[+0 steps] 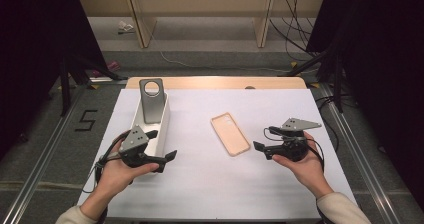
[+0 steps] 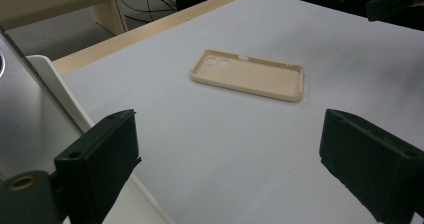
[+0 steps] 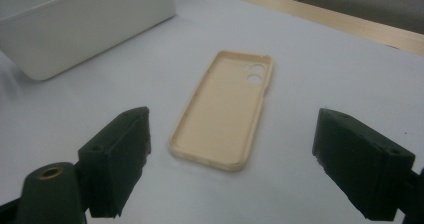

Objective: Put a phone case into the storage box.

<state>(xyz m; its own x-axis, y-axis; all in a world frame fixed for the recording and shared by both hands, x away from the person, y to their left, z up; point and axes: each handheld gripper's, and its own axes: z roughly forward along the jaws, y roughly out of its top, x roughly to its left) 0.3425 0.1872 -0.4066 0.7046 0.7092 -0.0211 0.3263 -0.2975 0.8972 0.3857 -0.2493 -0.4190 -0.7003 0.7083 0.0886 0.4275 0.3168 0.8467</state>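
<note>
beige phone case [image 3: 225, 111] (hollow up), white bin [image 3: 85, 21]

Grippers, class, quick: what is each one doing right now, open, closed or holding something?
Left gripper: open, jaws apart, holding nothing, beside the white bin.
Right gripper: open, jaws apart, holding nothing, facing the beige phone case.

One beige phone case [image 1: 230, 133] lies open side up near the middle of the tabletop [image 1: 210, 184]. One white box [image 1: 162, 129] stands toward the left edge, and one grey phone-shaped piece [image 1: 151, 100] leans inside it at the far end. Two grippers are over the tabletop: the left gripper [image 1: 167, 160] and the right gripper [image 1: 263, 140], each with two black jaws.
</note>
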